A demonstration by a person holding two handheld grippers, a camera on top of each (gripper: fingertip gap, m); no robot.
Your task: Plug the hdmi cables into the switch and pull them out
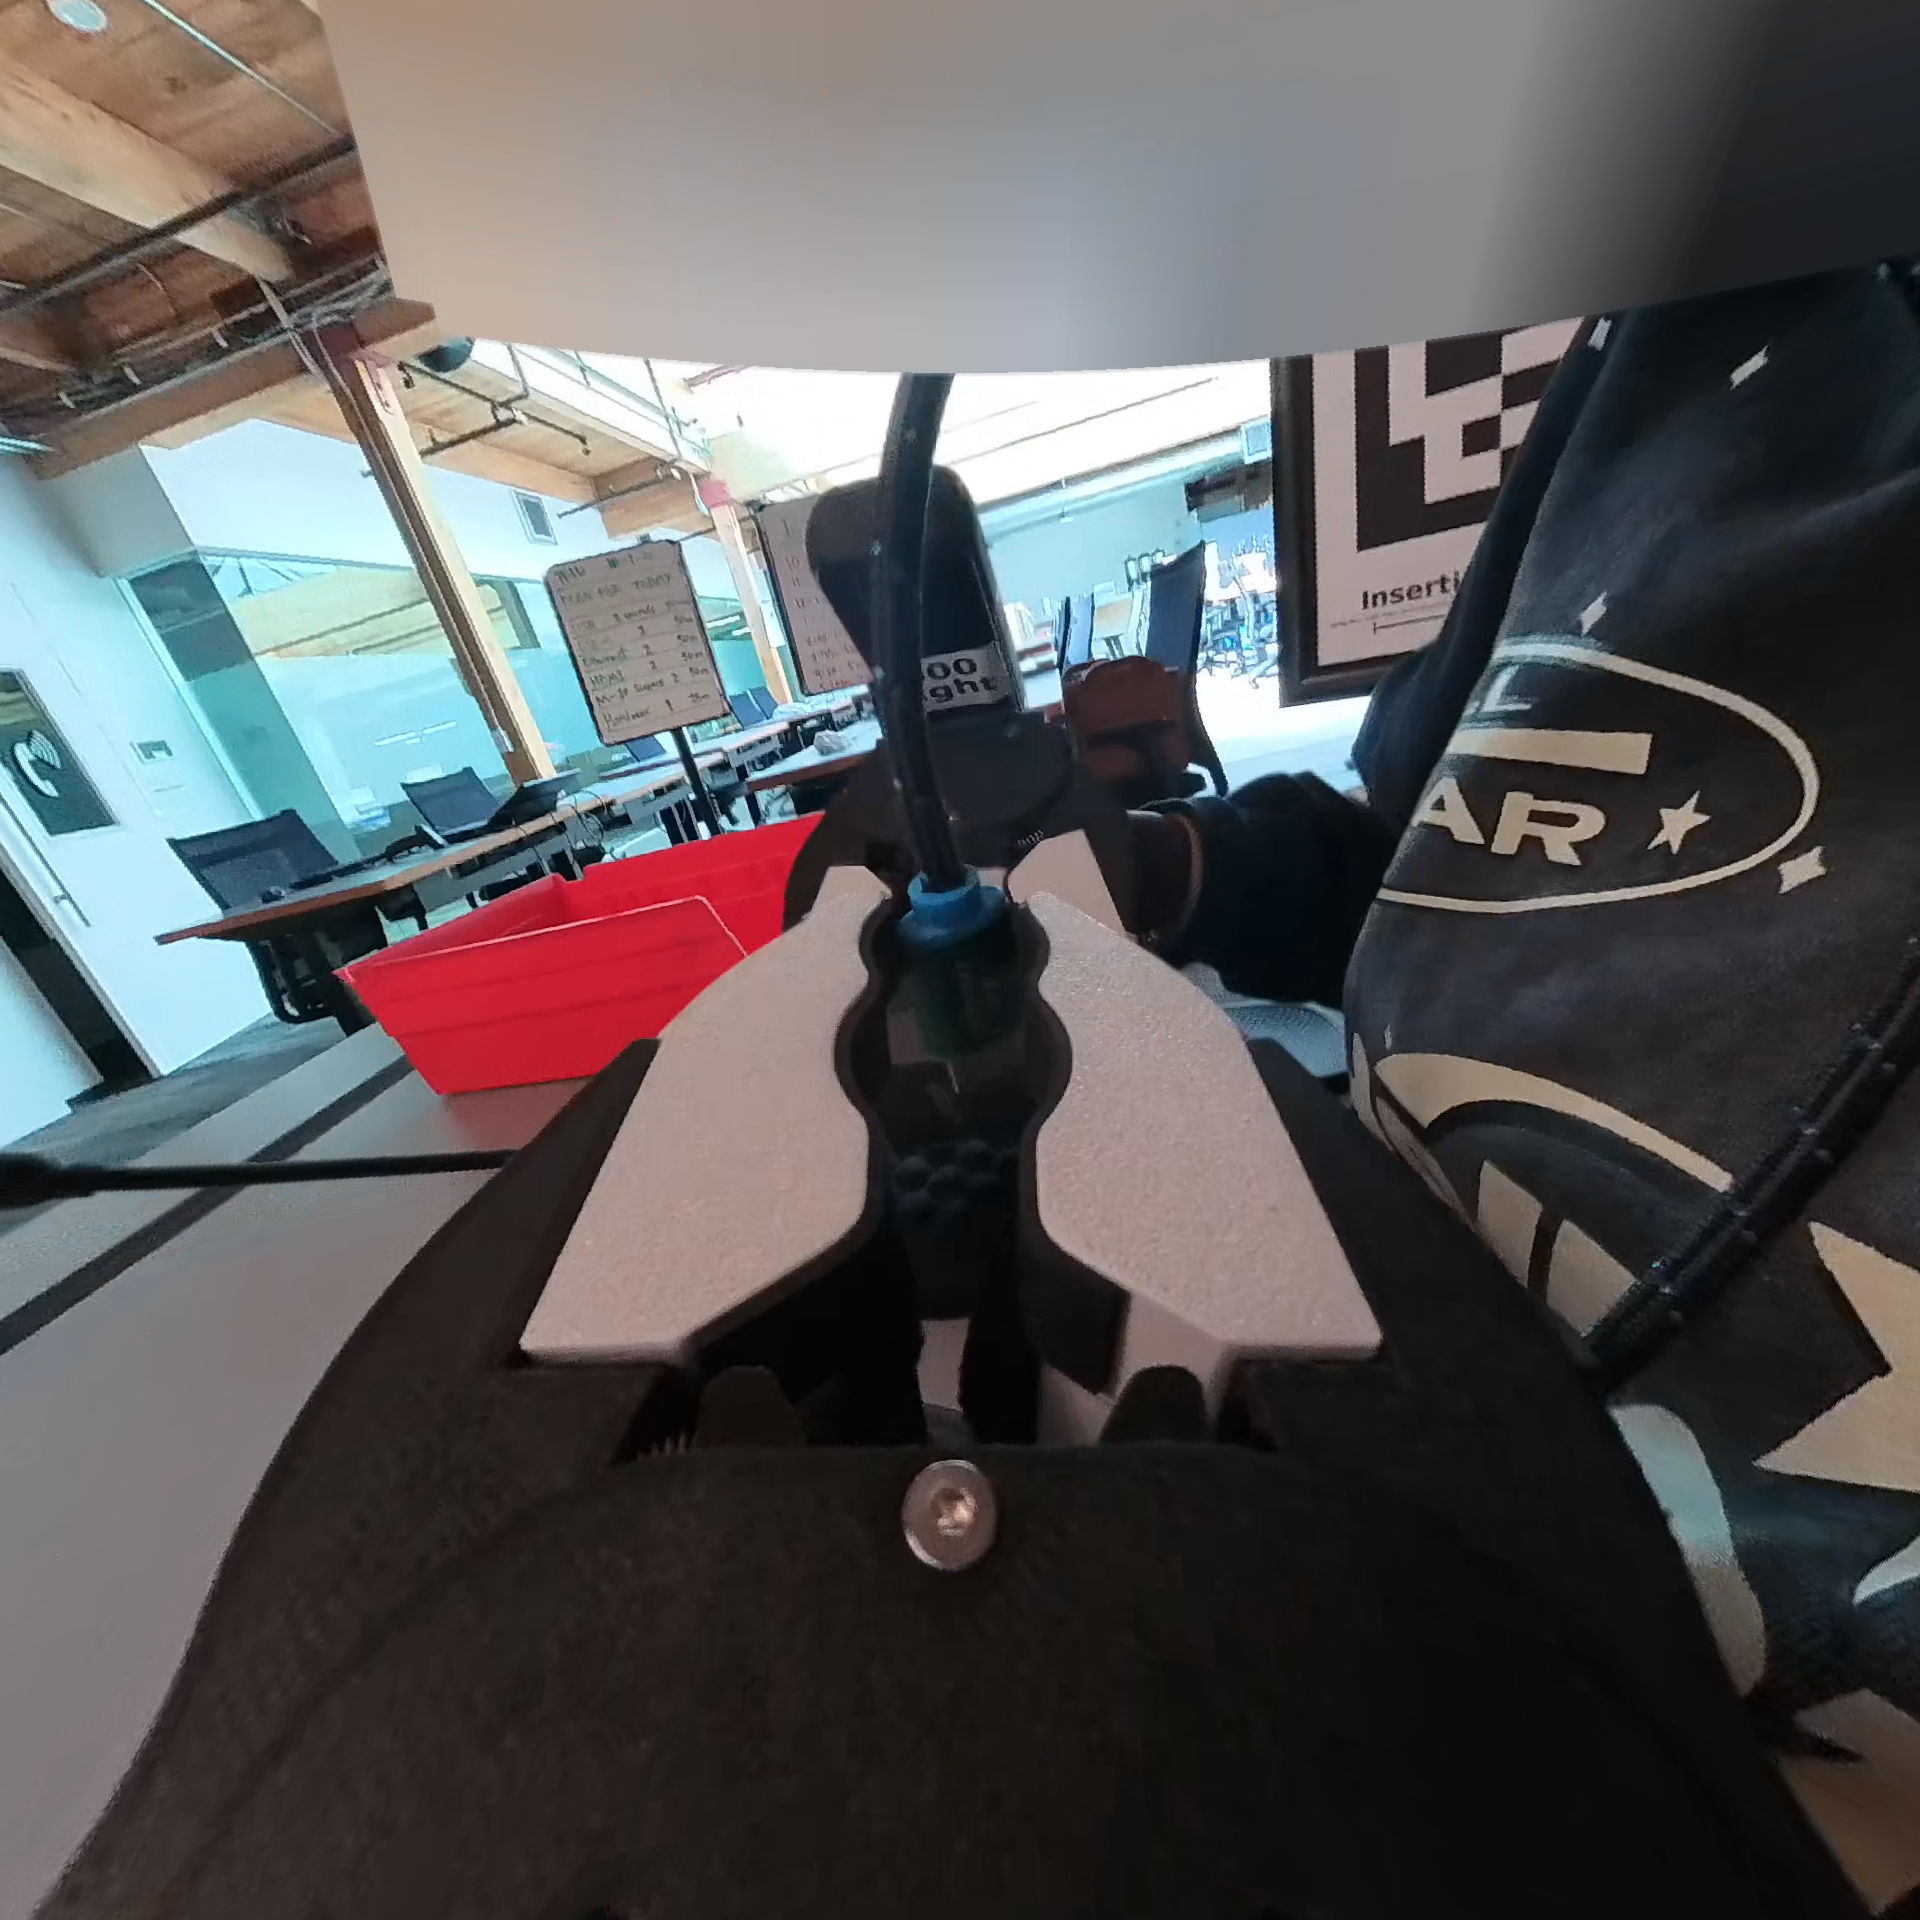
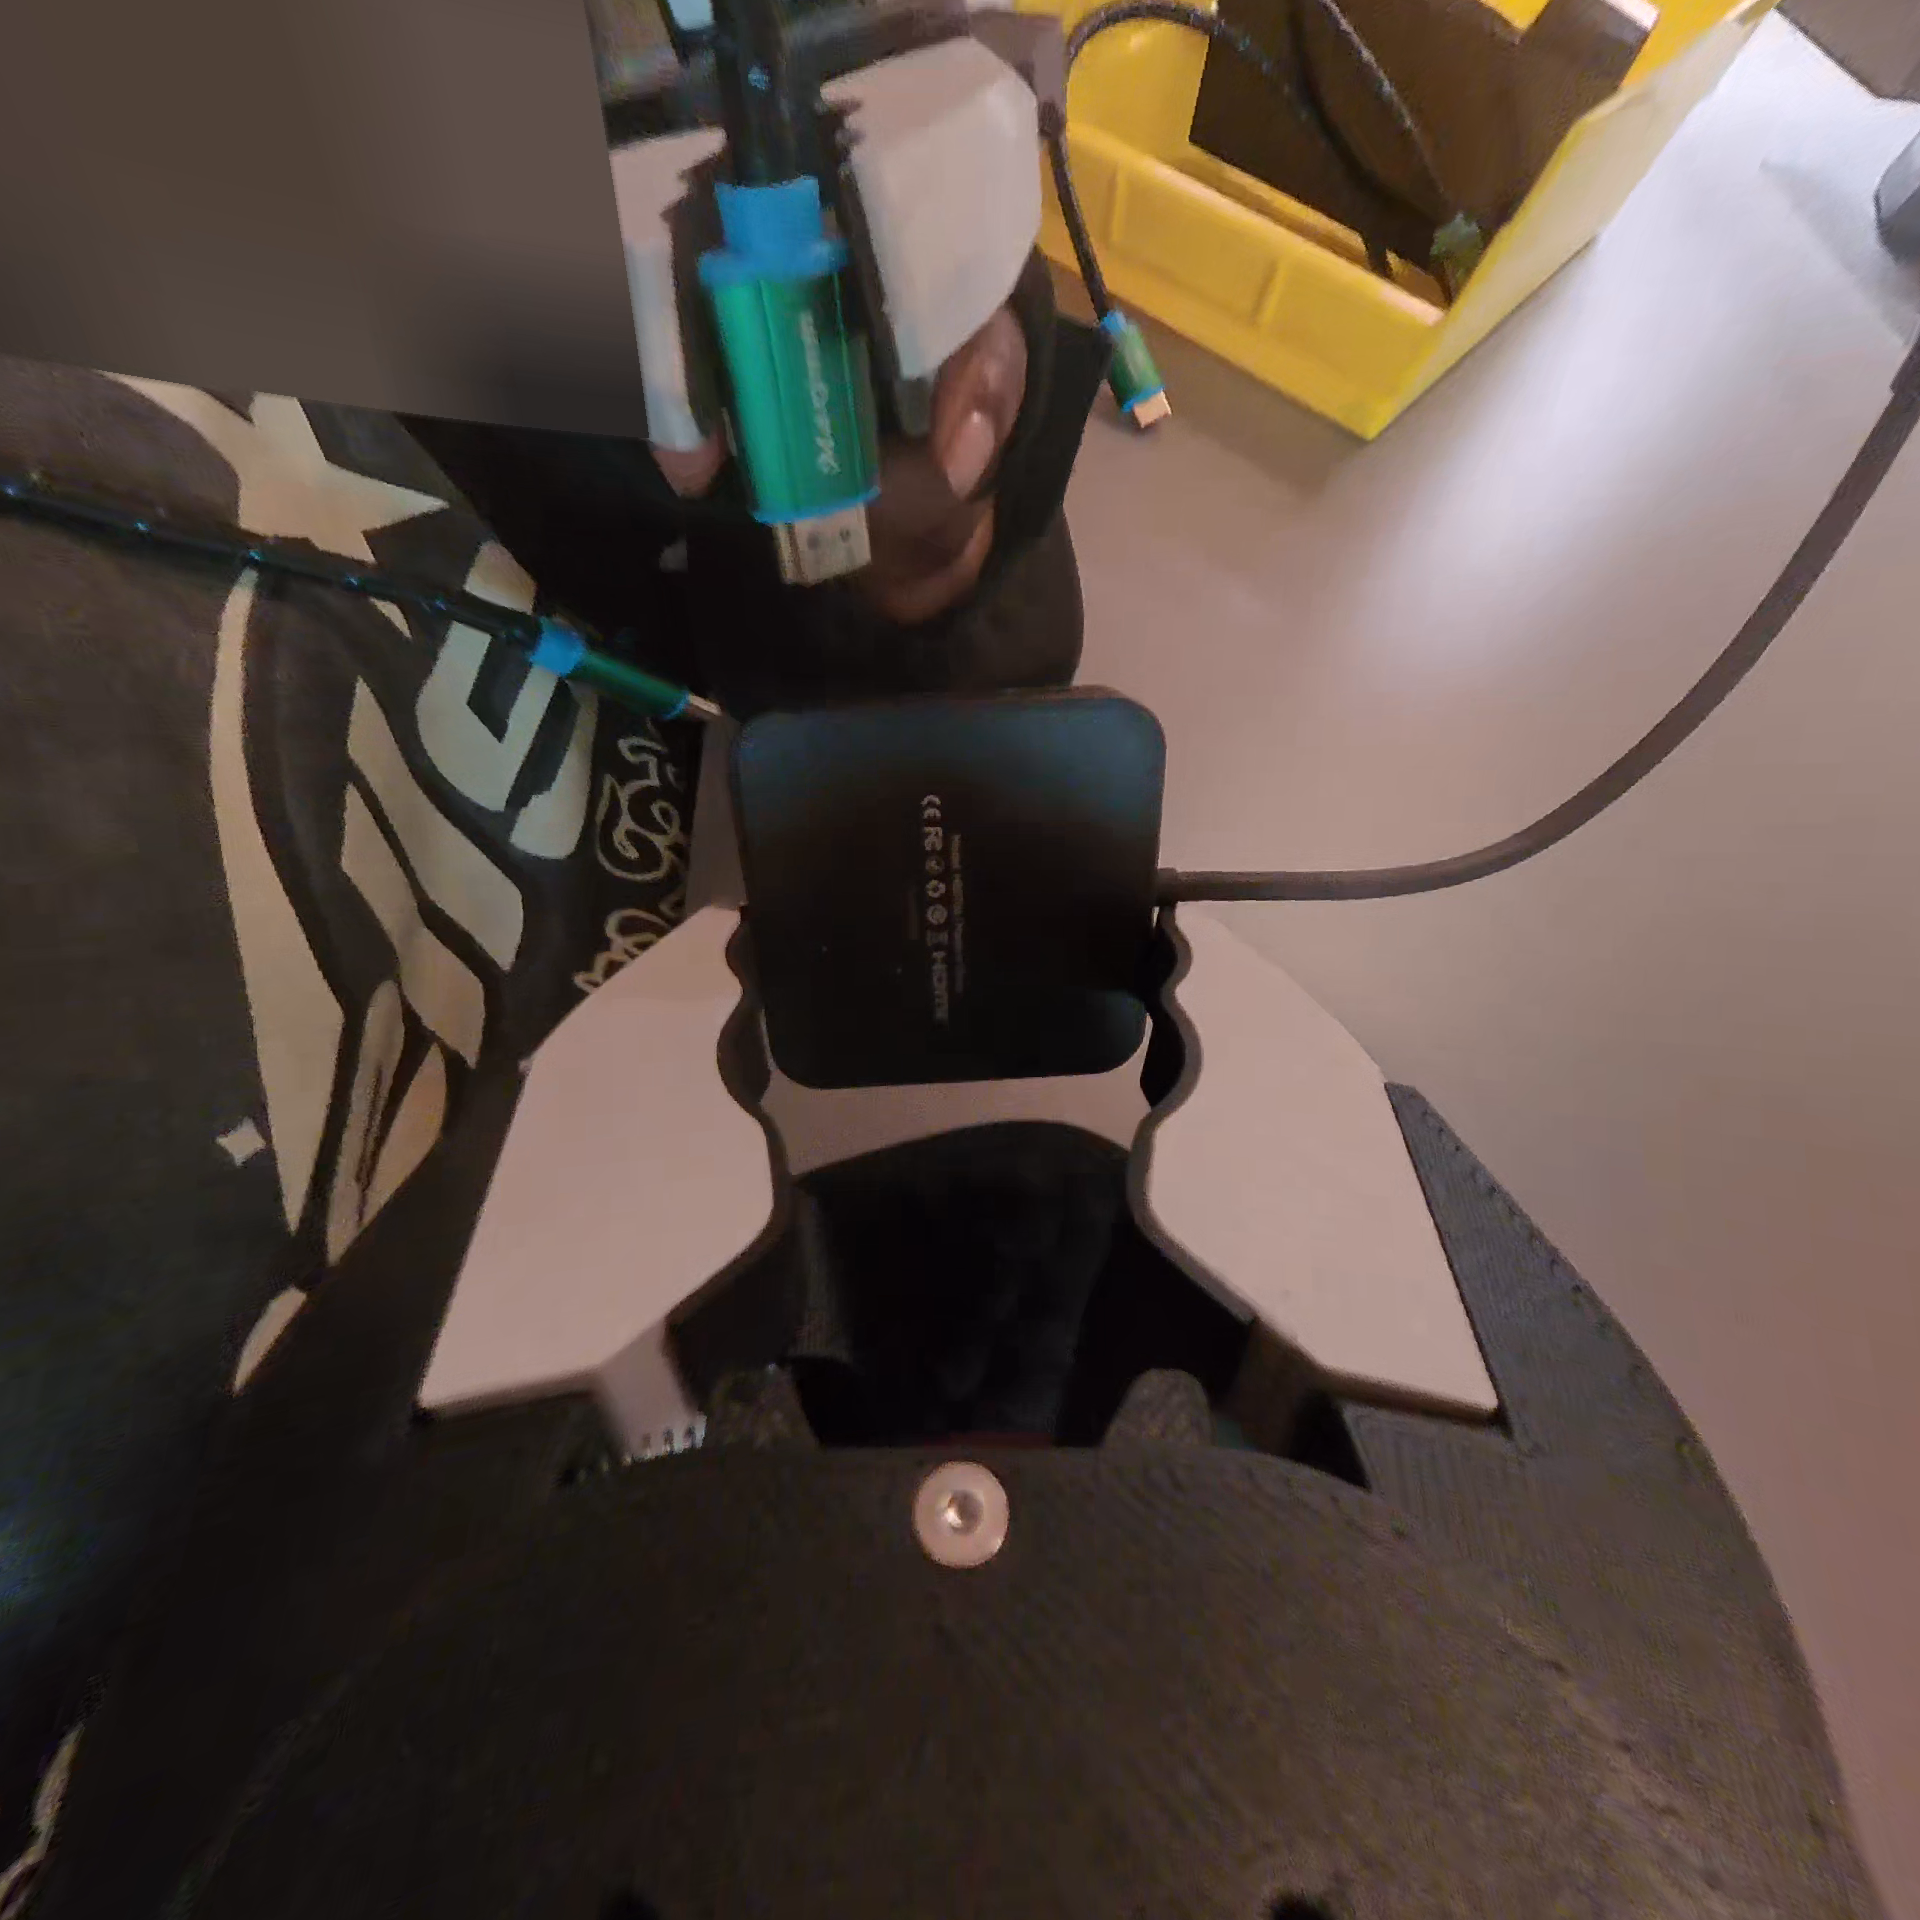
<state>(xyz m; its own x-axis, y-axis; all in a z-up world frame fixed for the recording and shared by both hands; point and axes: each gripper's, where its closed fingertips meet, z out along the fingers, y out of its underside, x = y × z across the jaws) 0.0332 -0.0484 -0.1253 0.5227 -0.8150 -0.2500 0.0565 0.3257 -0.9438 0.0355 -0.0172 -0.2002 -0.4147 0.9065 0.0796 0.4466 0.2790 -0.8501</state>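
Observation:
My right gripper [image 2: 951, 925] is shut on a black square HDMI switch [image 2: 945, 873] and holds it above the table. In the right wrist view, my left gripper [image 2: 805, 405] hangs beyond the switch, shut on a green HDMI plug [image 2: 795, 384] with a blue collar. The plug's metal tip points down at the switch, a short gap away. In the left wrist view, that plug [image 1: 961, 997] sits between the fingers of the left gripper [image 1: 951, 894], its black cable rising. A second green plug [image 2: 613, 681] meets the switch's far left corner; I cannot tell how deep it sits.
A third green plug [image 2: 1135, 369] lies on the table beside a yellow bin [image 2: 1299, 260] of cables. The switch's own dark cable [image 2: 1558, 831] runs off right. A red bin [image 1: 561, 977] stands on the table. A person's dark printed shirt [image 2: 208, 831] is close on the left.

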